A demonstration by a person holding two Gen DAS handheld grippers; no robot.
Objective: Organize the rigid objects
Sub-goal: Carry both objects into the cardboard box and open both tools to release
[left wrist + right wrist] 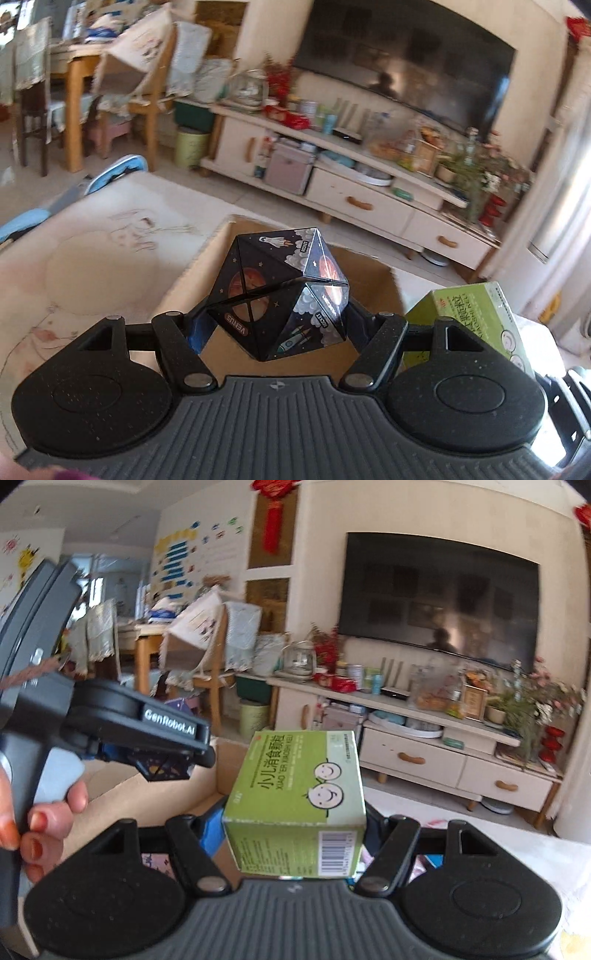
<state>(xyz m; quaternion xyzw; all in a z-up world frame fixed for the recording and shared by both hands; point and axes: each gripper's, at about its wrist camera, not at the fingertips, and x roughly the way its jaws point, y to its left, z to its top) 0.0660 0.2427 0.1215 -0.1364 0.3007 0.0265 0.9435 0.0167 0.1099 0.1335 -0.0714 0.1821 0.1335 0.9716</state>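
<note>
Left gripper point(277, 317) is clamped on a faceted puzzle cube point(280, 291): glossy black panels w/ rockets, planets, clouds, the word VENUS. Its fingers are mostly hidden behind the cube; only dark slivers show at either side. The cube hangs over an open cardboard box point(369, 280), plain brown, matte, whose inside is largely blocked by the cube & gripper body. In the right wrist view only a dark corner of the cube pokes out under the left gripper, held by a hand point(44, 812) cut off at the frame edge.

Right gripper point(295, 834) is clamped on a green carton point(295, 797): rectangular card box, smooth print, two smiley faces on top, barcode on the near face. Its fingers are also covered by the carton, w/ a bit of blue pad seen at left. The carton sits just beside the cardboard box, above the table point(92, 240), which has a pale cloth w/ faint drawings. Background TV & cabinet are blurry; small items there can't be made out.
</note>
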